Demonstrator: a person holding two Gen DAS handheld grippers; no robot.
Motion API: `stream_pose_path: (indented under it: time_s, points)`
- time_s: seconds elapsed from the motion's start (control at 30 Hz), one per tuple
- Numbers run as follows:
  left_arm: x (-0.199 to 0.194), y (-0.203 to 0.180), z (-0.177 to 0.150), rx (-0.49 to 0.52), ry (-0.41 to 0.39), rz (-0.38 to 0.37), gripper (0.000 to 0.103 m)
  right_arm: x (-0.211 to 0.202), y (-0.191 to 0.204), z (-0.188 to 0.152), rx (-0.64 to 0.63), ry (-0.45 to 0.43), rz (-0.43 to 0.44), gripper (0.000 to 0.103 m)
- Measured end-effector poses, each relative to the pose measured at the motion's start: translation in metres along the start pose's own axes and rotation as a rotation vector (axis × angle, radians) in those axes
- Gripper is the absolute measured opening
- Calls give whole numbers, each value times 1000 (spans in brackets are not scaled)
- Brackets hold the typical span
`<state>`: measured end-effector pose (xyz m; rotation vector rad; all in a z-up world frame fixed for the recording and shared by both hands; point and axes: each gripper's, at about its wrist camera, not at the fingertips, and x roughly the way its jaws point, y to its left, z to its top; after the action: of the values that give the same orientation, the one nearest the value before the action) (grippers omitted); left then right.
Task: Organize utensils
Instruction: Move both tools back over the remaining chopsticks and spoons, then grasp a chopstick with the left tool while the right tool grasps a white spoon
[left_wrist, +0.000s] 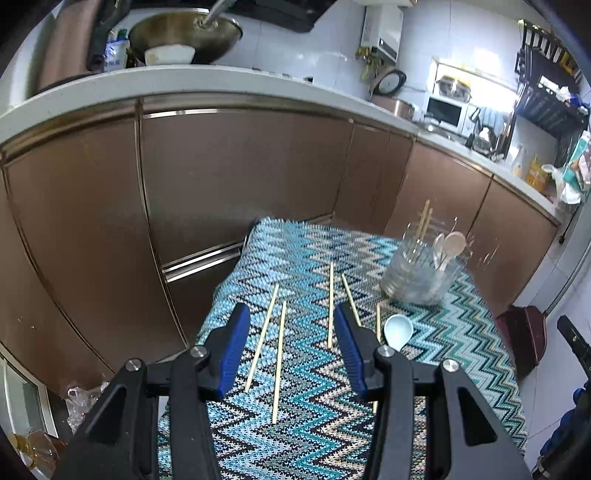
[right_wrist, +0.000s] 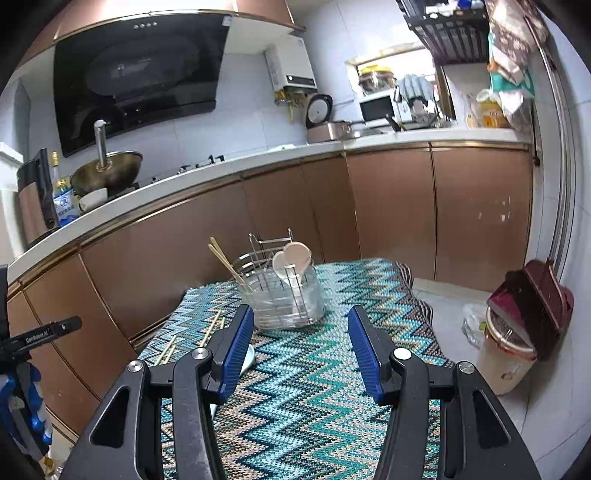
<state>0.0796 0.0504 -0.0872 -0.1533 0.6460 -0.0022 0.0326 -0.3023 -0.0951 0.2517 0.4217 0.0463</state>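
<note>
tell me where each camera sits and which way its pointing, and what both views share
Left wrist: sits on the left claw, looks along its open blue fingers down the zigzag cloth at loose chopsticks and a pale blue spoon; the other claw's black body edges in at far right.
Right wrist: sits on the right claw, open, facing the glass utensil holder and brown cabinets; the left claw shows at far left.
Shared: cloth, holder, chopsticks, cabinets, wok.

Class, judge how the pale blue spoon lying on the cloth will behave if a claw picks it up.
The spoon looks glossy, so probably slippery. Its rounded bowl may rock or pivot when nudged. If ceramic, it could chip when dropped.
</note>
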Motion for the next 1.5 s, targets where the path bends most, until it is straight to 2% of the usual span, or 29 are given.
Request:
stream_pose_path:
  time_s: [0.3,0.67,0.97,1.1,1.23,1.33,1.5]
  points:
    - [59,2,-5,12,123,-3,45,54,4,-5,-14,105,51,53]
    - [158,-14,17,-13,397,-155,45,137,21,-27,-29,342,252,51]
    - [239,-40,41,27,532,-156,44,186,34,-39,-59,450,308,46]
    - [269,-49,45,42,572,-138,43,202,35,-43,-73,491,313,44]
    - [291,-57,50,50,599,-137,37,220,38,-45,-77,522,335,42]
    - [308,-63,53,64,624,-146,29,234,39,-46,-64,541,364,40]
    - [325,-71,57,108,641,-133,24,257,39,-48,-28,591,427,37]
